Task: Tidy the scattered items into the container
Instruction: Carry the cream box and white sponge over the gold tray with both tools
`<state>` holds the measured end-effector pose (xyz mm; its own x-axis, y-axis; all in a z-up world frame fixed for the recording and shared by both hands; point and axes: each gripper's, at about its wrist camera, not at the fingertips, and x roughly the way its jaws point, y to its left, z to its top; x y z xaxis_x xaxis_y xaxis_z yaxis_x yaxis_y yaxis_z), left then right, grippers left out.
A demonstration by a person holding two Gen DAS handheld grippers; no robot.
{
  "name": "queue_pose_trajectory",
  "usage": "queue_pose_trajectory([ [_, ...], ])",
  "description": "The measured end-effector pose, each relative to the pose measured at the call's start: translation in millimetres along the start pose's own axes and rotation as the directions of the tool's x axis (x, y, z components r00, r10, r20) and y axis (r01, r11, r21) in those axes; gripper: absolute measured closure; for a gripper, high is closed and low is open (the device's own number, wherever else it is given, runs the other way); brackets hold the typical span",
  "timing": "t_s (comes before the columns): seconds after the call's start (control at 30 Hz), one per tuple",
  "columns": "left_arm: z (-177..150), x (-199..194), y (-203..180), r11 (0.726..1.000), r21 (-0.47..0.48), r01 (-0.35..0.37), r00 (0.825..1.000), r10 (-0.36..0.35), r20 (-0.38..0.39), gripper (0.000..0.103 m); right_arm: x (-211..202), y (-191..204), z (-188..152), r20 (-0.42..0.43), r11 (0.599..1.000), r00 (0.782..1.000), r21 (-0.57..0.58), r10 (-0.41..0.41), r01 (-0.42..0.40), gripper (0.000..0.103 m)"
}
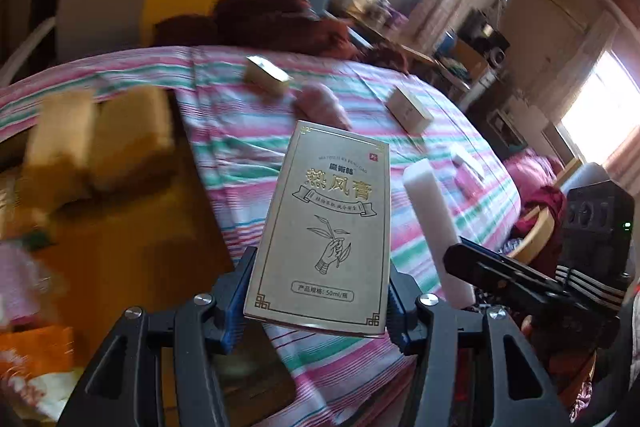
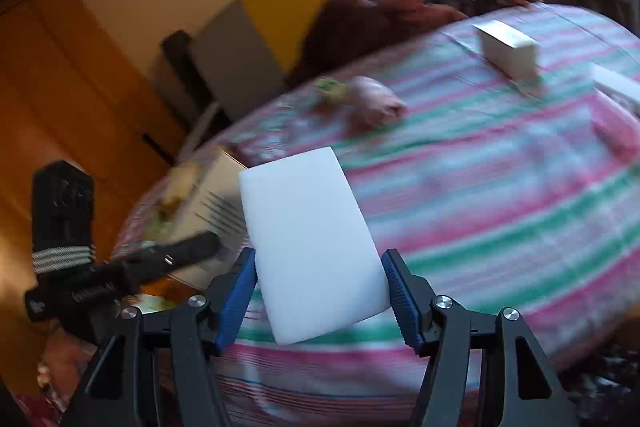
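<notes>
A gold printed box [image 1: 320,227] is clamped in the left hand-held gripper [image 1: 320,303] at lower centre; its print is legible there only. A white foam block [image 2: 312,247] is clamped in the right hand-held gripper [image 2: 320,295], over the striped bed [image 2: 500,187].

Left gripper [image 1: 320,301] angled down, jaws clamped on load; right gripper [image 2: 320,301] likewise, jaws clamped.

Flat rectangular cardboard box [image 1: 320,227] is showing pale gold, with dark line art of a hand holding a sprig, a ribbon banner and a fine border. Soft rectangular foam block [image 2: 312,251] is reading plain white. Quilted bed cover [image 2: 500,187] is showing pink, green and white stripes. Ribbed gripper pads [image 2: 240,291] are appearing blue on black frames.
</notes>
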<state>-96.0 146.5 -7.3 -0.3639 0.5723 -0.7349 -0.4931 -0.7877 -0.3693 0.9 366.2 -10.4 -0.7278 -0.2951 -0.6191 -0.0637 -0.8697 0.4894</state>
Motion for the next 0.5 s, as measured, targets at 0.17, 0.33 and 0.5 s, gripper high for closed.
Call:
queue_pose_trajectory([
  [0.17,-6.6,-27.2,43.9,0.992,-0.077,-0.096,0.994,0.1,0.042,0.047,22.9,57.3,7.3,-0.024,0.995,0.997,-0.054,0.079,-0.081,0.039],
  [0.33,-15.4,-27.7,86.2,0.976,-0.16,-0.15,0.988,0.155,0.019,0.047,60.9,103.3,6.7,-0.079,0.993,0.993,-0.081,0.085,-0.091,0.039],
  [0.5,-21.9,-22.6,109.4,0.962,-0.197,-0.189,0.981,0.194,0.005,0.047,94.9,128.1,0.7,-0.14,0.992,0.989,-0.106,0.045,-0.06,0.039],
])
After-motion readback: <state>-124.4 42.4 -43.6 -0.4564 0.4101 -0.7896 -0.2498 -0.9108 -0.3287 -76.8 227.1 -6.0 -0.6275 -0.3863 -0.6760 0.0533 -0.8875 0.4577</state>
